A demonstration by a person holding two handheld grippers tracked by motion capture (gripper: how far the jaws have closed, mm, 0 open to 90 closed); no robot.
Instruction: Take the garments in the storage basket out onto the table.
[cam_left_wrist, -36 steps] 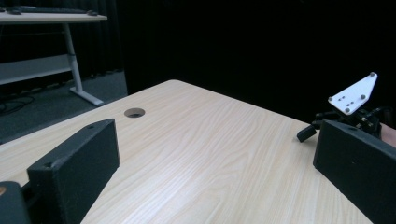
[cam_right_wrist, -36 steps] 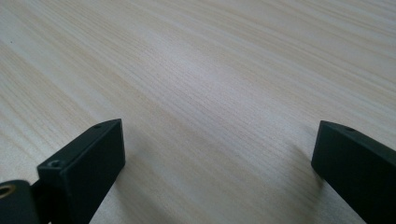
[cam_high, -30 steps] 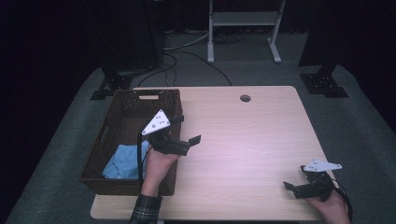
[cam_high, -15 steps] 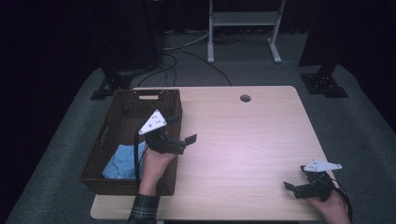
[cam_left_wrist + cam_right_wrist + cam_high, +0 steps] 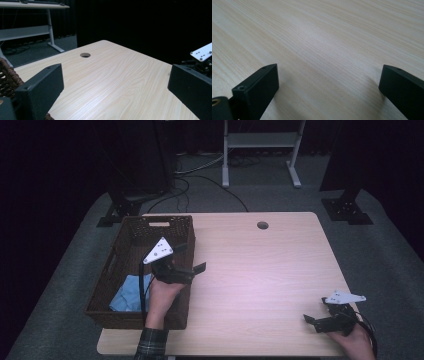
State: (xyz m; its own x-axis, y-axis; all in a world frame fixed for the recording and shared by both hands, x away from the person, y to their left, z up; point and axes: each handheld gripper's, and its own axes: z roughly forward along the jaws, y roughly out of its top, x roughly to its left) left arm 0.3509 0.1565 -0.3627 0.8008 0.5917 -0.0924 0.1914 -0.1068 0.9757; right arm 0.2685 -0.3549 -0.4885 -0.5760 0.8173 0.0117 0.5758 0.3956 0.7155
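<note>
A dark room surrounds a pale wooden counter (image 5: 260,270) with a brown wicker basket (image 5: 125,245) on its left side. The left tongs (image 5: 192,257) have drifted a little left and toward the far side over the last second, hovering wide open and empty above the basket's right rim; the blue cloth (image 5: 131,292) lies in the basket's near end, likely already dropped off. The right tongs (image 5: 312,321) rest low at the near right corner, unmoved, wide open, holding nothing.

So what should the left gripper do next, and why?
Probably dip back and down toward the blue cloth in the wicker basket. The left gripper hangs over the basket's right rim with jaws open and nothing between them, pointing out across the bare table; the cloth is the nearest thing to pick.
</note>
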